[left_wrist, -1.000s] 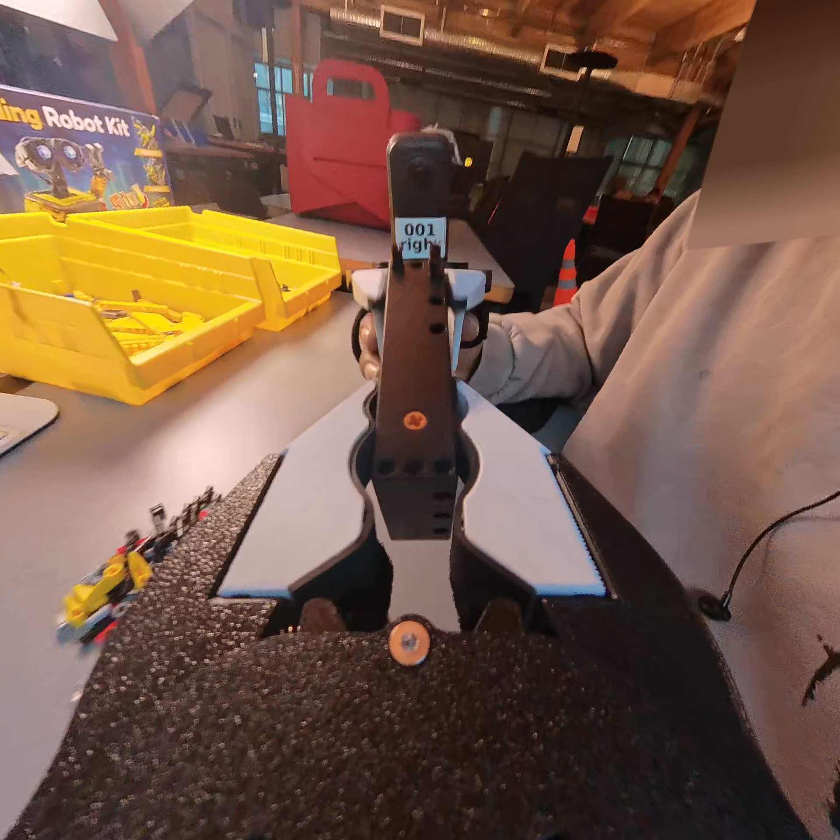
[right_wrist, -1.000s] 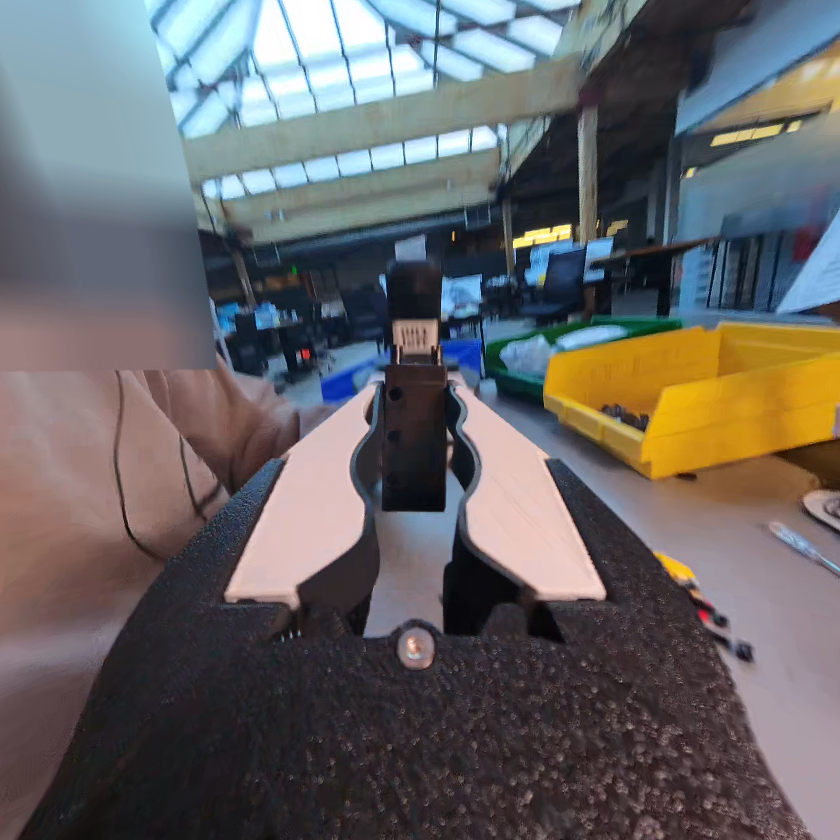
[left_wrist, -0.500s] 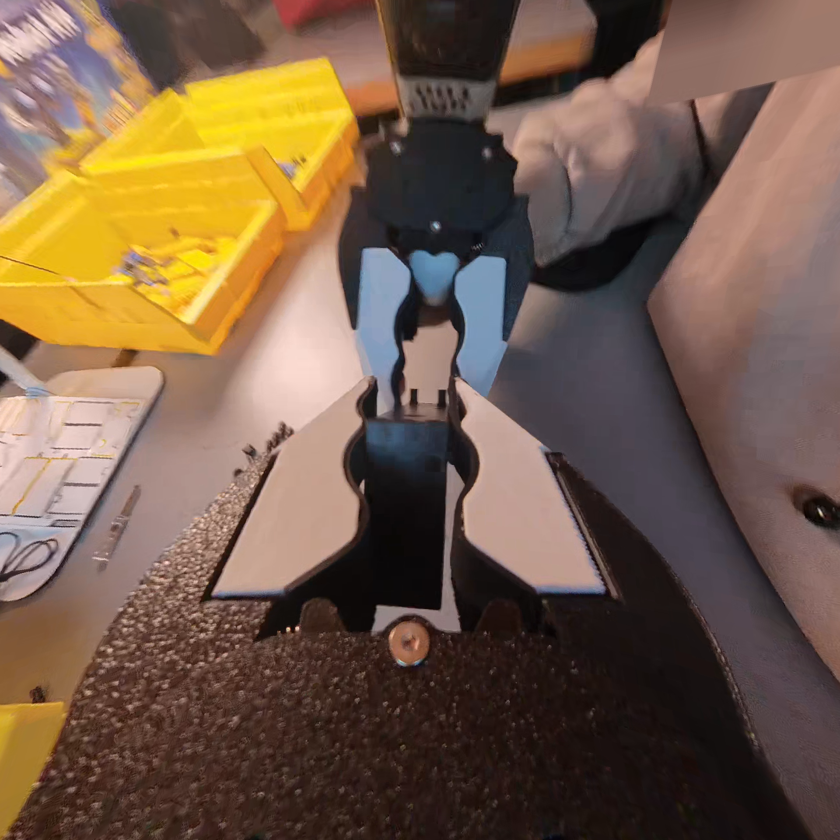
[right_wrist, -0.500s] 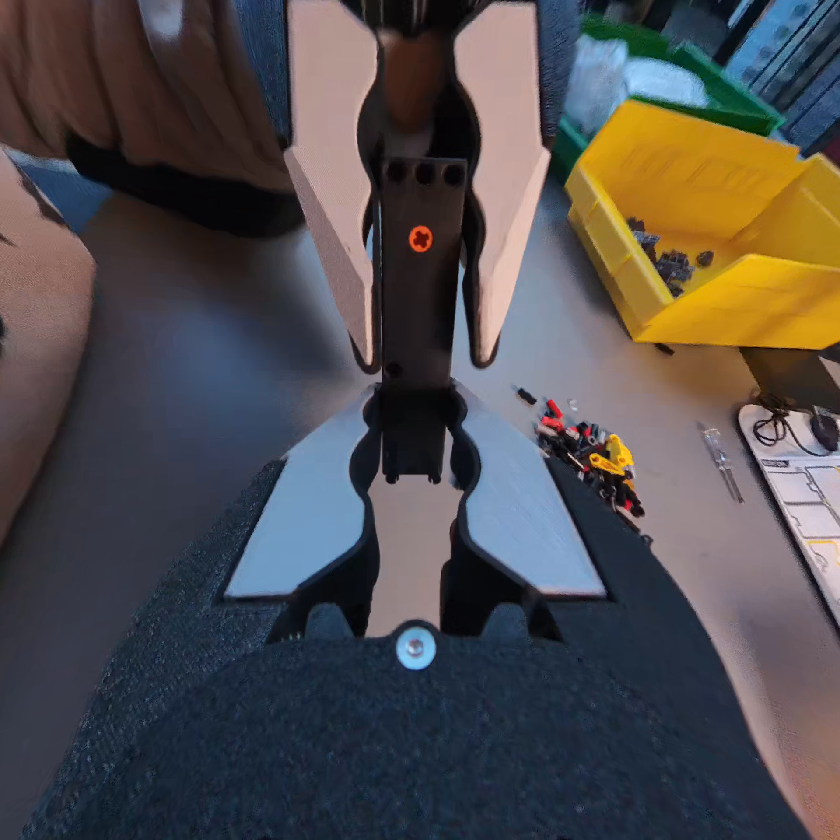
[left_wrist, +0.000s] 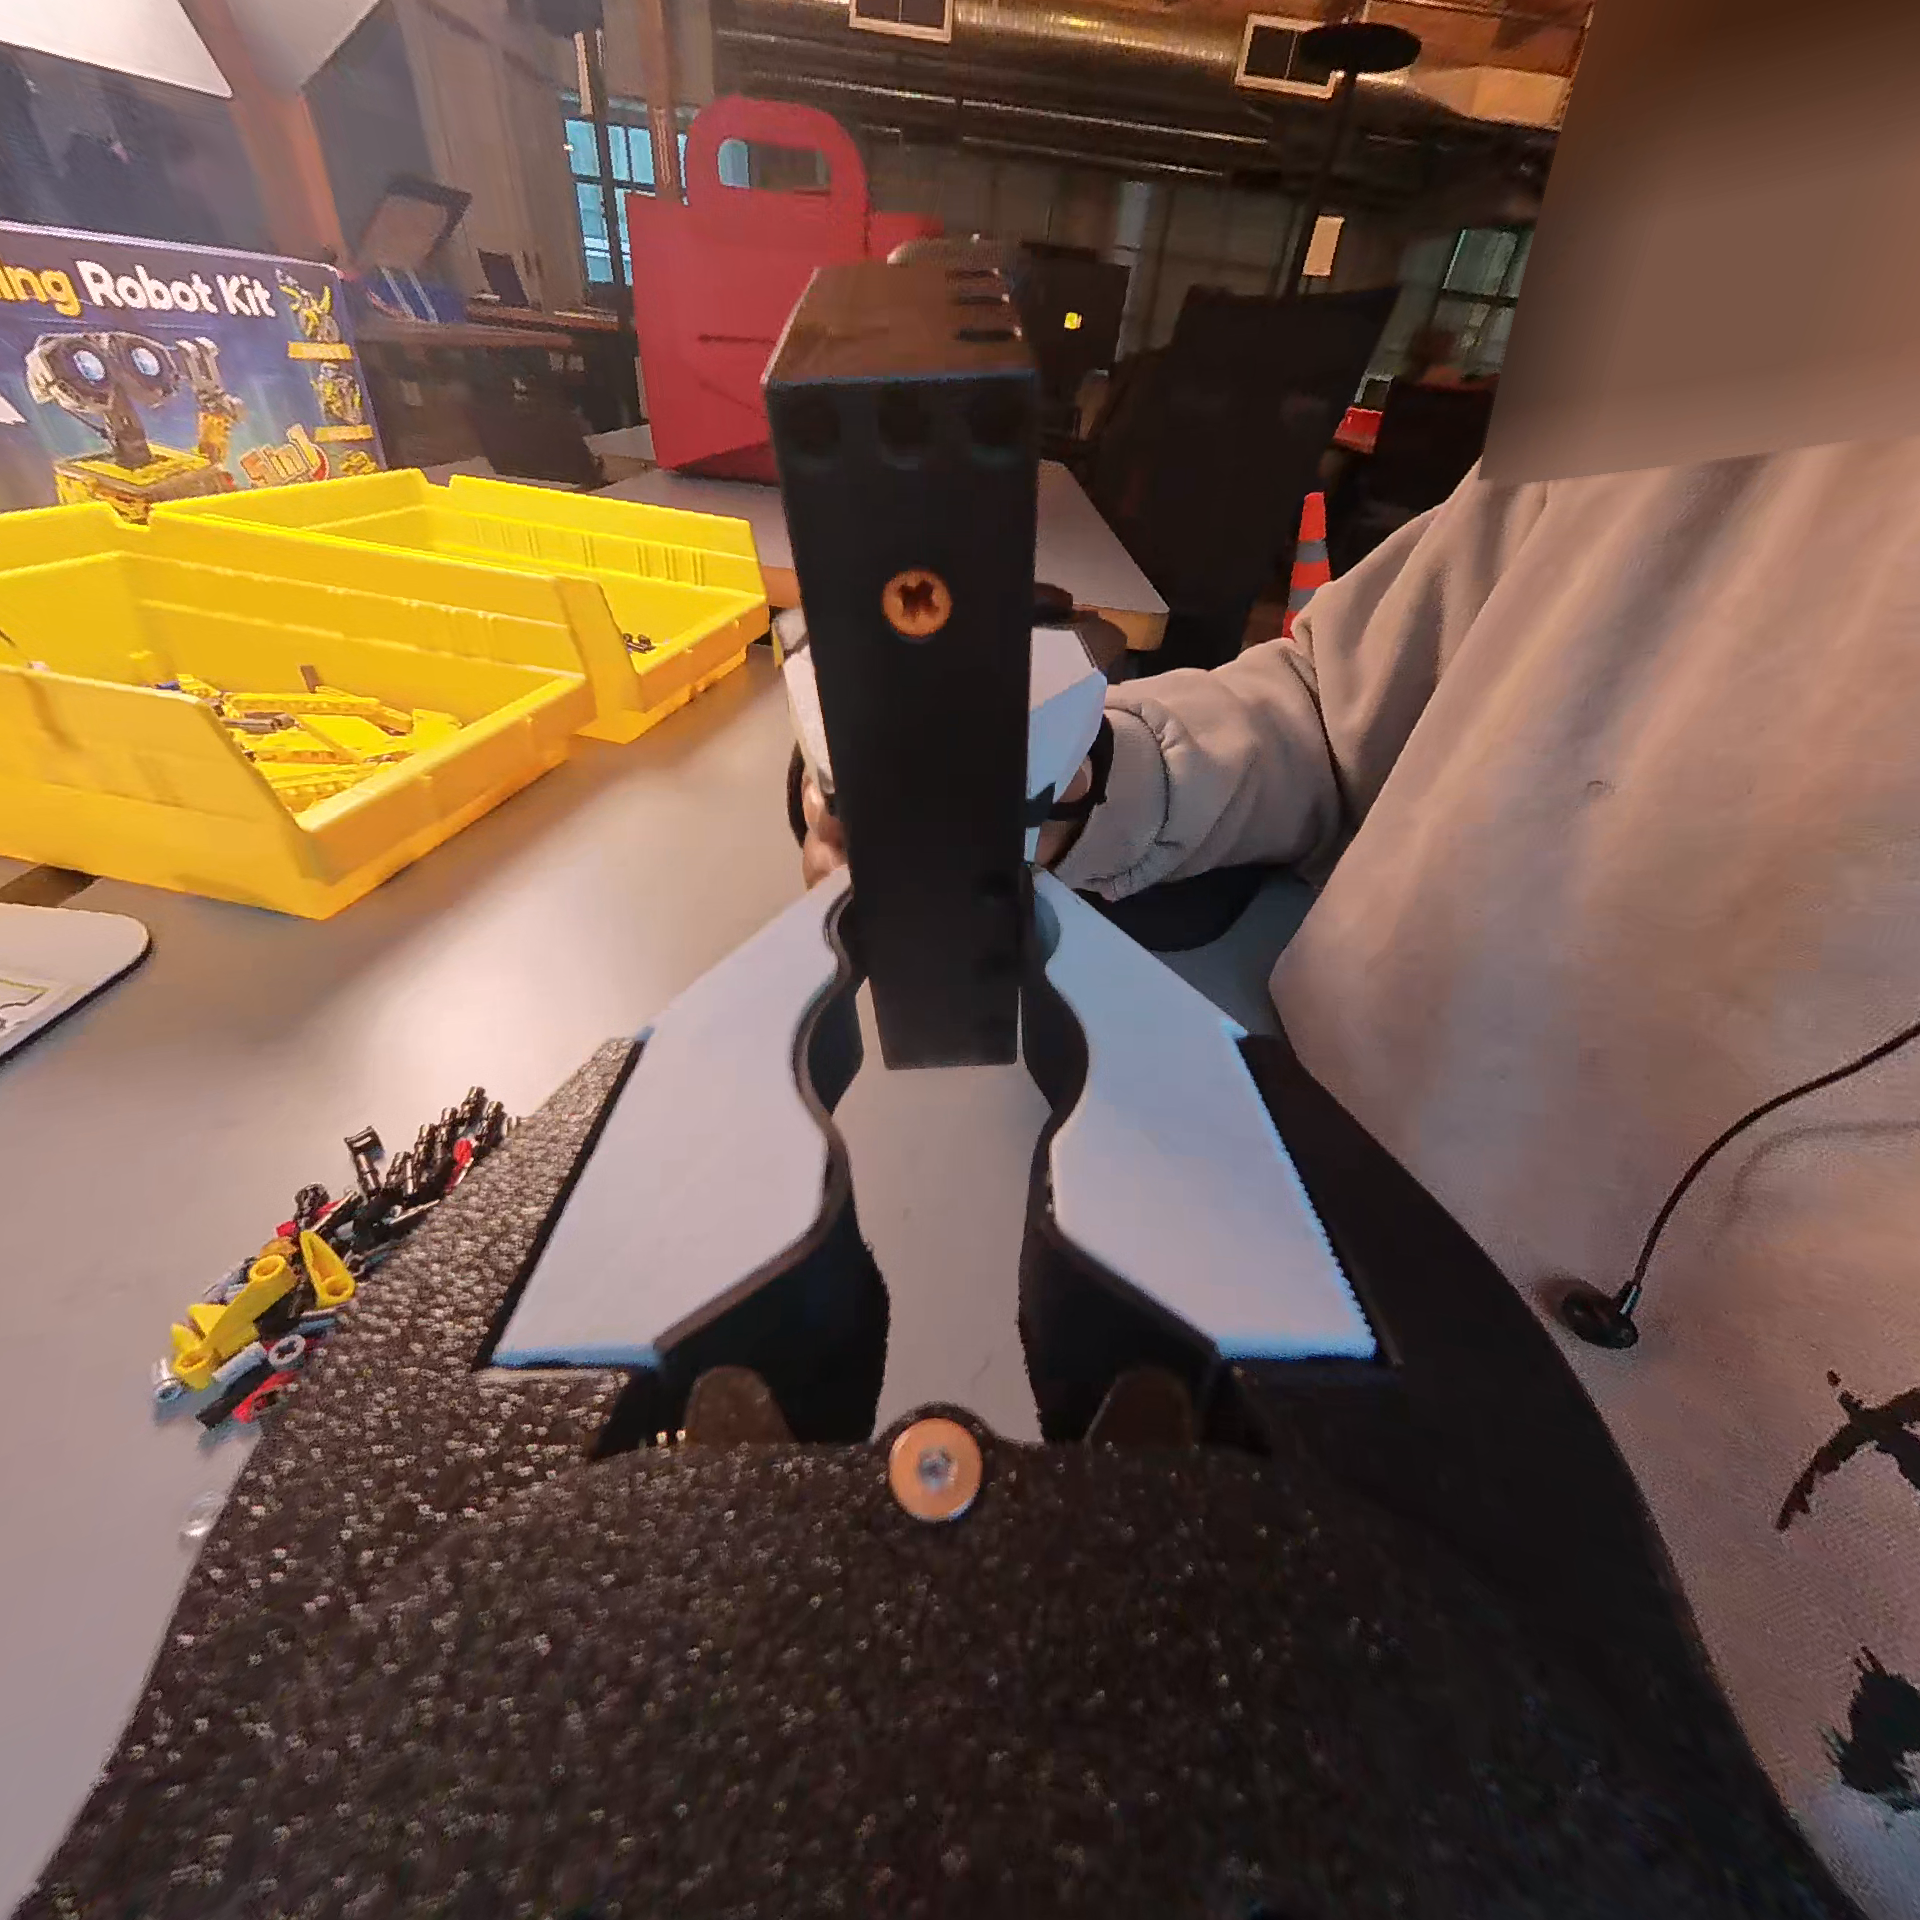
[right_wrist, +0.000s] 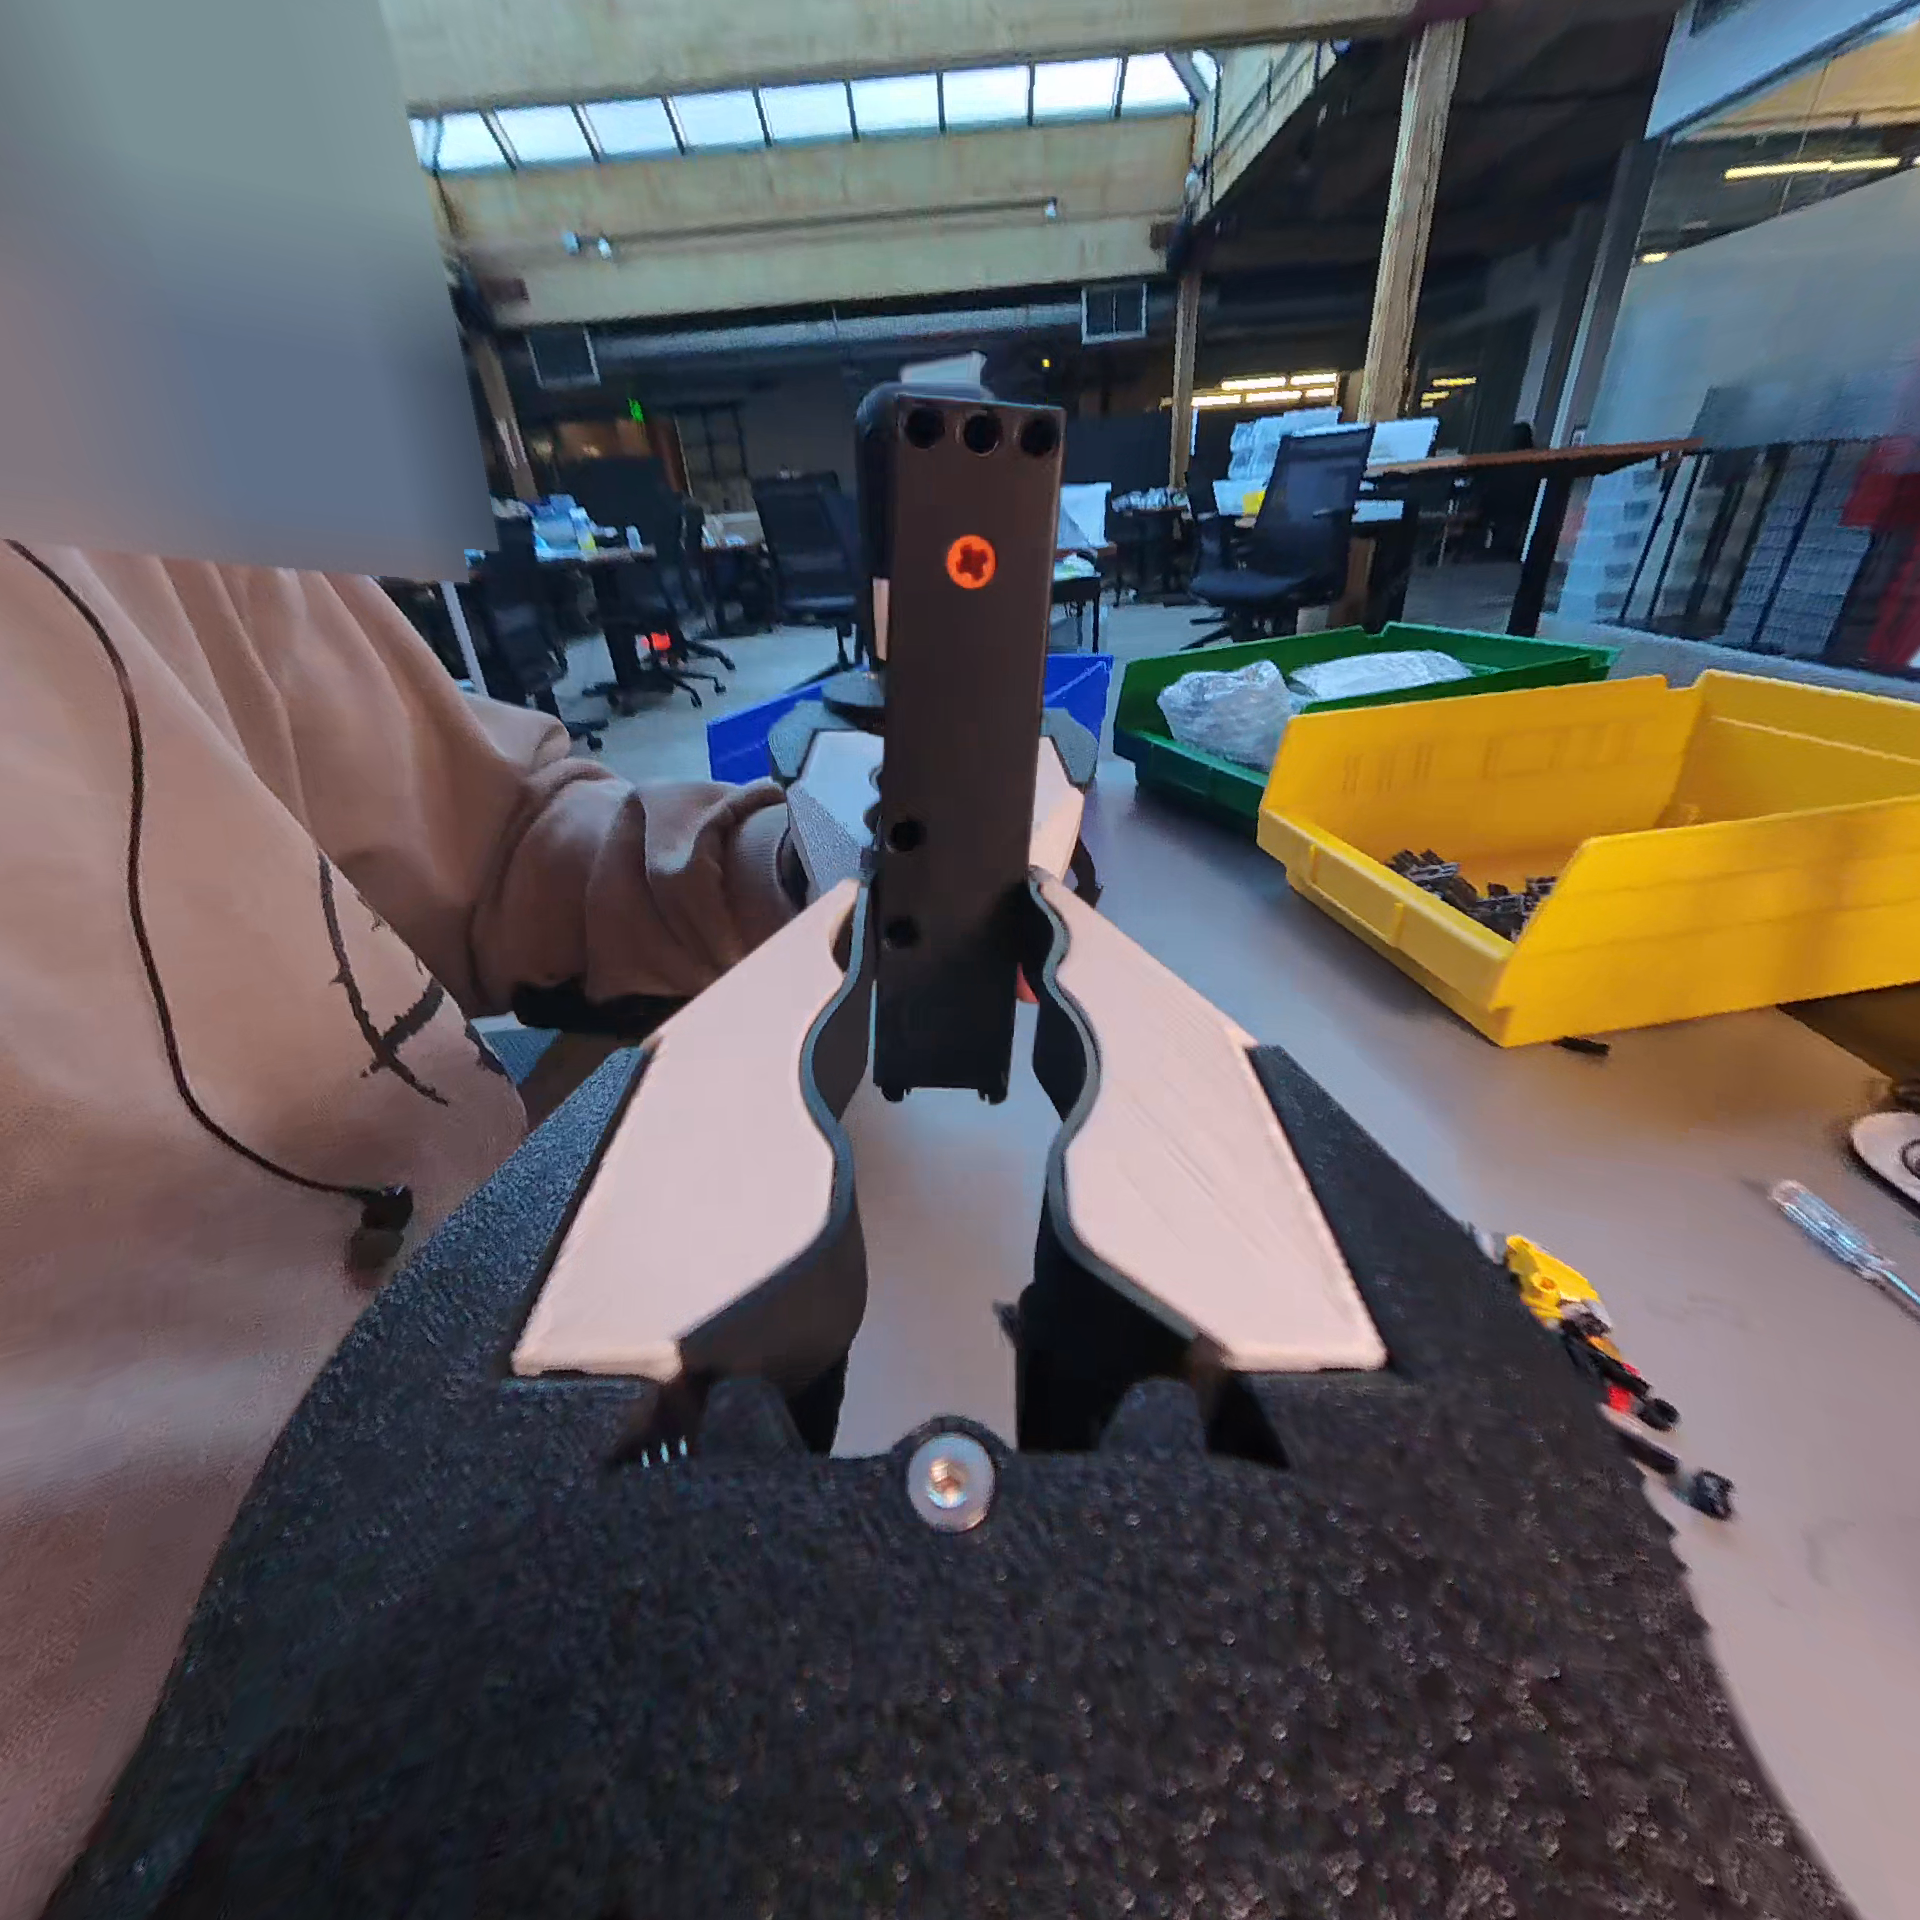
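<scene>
1. The left gripper (left_wrist: 935, 904) is clenched on the lower end of a black bar (left_wrist: 914, 727) with an orange screw. The bar sits in the scalloped notch between the fingertips, which probably keeps it from slipping sideways.
2. The right gripper (right_wrist: 945, 904) is clamped the same way on a black bar (right_wrist: 961, 727) at the centre of its frame. I cannot tell whether this is the same bar.
3. The two grippers point at each other, raised off the grey table (left_wrist: 416, 1039). Each camera therefore shows the other gripper's pale body and a sleeve just behind the bar.
4. Only the left view shows these things:
   - yellow bins (left_wrist: 312, 831) of yellow parts at centre left
   - a printed kit box (left_wrist: 177, 364) behind the bins
   - a red bag-shaped cutout (left_wrist: 758, 312) at the top centre
   - an orange cone (left_wrist: 1311, 551) at the right
   - a white mat (left_wrist: 52, 966) at the left edge
5. Only the right view shows these things:
   - a yellow bin (right_wrist: 1558, 966) of dark parts at the right
   - a green bin (right_wrist: 1195, 758) of plastic-wrapped bags behind it
   - a blue bin (right_wrist: 748, 738) at the centre
   - a clear-handled tool (right_wrist: 1849, 1247) at the right edge
6. A loose pile of small parts (left_wrist: 301, 1278) lies on the table just beside the grippers. It is at the lower left in the left view and the lower right in the right view.
</scene>
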